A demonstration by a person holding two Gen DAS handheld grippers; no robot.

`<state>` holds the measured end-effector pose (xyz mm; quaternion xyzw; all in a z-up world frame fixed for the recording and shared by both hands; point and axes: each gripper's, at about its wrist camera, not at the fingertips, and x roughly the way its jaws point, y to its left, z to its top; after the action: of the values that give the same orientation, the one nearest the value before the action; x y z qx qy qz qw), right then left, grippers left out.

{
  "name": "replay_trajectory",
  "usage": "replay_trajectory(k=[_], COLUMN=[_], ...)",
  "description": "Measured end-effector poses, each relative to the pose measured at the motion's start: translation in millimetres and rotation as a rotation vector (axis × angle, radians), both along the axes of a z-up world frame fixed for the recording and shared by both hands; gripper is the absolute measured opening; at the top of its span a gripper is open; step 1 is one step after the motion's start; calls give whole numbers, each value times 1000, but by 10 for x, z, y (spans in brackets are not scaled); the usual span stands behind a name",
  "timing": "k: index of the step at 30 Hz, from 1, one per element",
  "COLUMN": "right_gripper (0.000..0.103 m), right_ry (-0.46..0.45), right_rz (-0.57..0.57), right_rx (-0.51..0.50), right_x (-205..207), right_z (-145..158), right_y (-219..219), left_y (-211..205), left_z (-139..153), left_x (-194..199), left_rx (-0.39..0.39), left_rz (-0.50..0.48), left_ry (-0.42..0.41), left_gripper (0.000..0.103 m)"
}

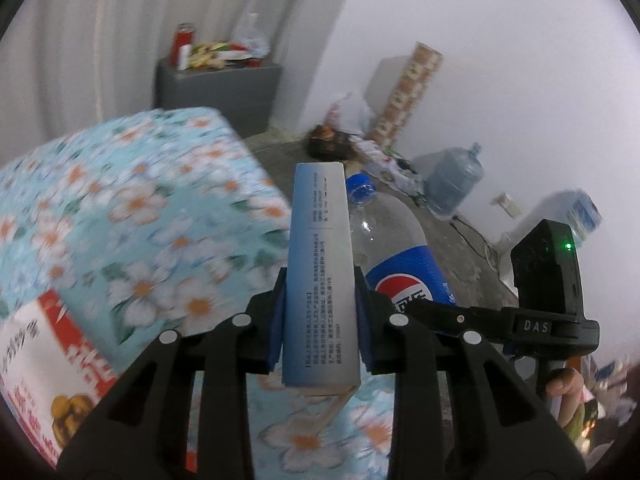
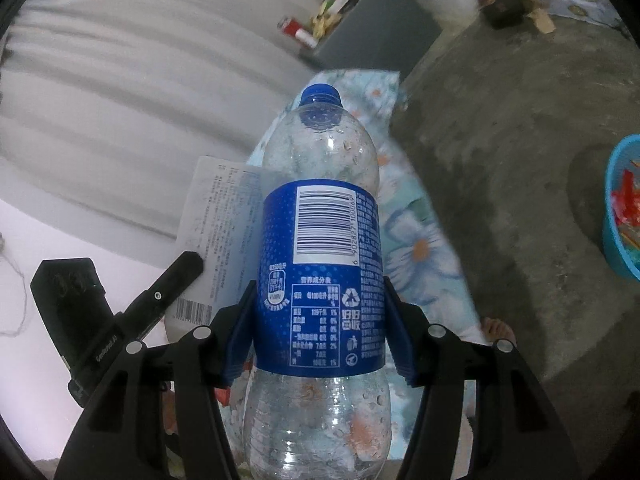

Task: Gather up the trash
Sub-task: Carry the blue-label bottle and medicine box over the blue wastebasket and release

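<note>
In the left wrist view my left gripper [image 1: 320, 280] is shut on a tall, narrow white-and-blue carton [image 1: 320, 240] with printed text, its blue pads pressing both long sides. Just right of it stands a clear Pepsi bottle [image 1: 396, 248] with a blue cap. In the right wrist view my right gripper [image 2: 320, 284] is shut on that bottle [image 2: 320, 160], the pads clamping the blue label. The bottle looks empty apart from droplets. The carton [image 2: 216, 216] shows left of the bottle, with one finger [image 2: 176, 280] of the left gripper on it. Both items hang in the air above the bed.
A floral blue bedsheet [image 1: 140, 200] lies below with a red-and-white snack bag [image 1: 48, 360] on it. A grey cabinet [image 1: 216, 84] carries cans and wrappers. Litter [image 1: 340, 136] and a water jug [image 1: 456, 176] sit by the wall. A blue basin [image 2: 624, 208] of wrappers stands on the concrete floor [image 2: 500, 120].
</note>
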<state>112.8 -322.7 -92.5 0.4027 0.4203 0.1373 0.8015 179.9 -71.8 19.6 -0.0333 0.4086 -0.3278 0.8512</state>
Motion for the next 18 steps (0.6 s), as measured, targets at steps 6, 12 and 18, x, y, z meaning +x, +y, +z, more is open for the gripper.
replay_trajectory(k=[6,12,18], right_gripper=[57,57,57], right_ry=[-34,-25,40], right_rz=[-126,-263,-411], right_rx=[38,75,134], right_x=[-377,-672,-908], right_z=[1,-148,-507], right_y=[-450,-957,-1436], left_y=[-692,-1446,-2312], left_z=[114,76,-207], left_x=[-78,-124,-137], left_rx=[50,108,177], left_rz=[-138,-250,-362], left_ry=[-41,-63,-39], left_gripper=[27,28,28])
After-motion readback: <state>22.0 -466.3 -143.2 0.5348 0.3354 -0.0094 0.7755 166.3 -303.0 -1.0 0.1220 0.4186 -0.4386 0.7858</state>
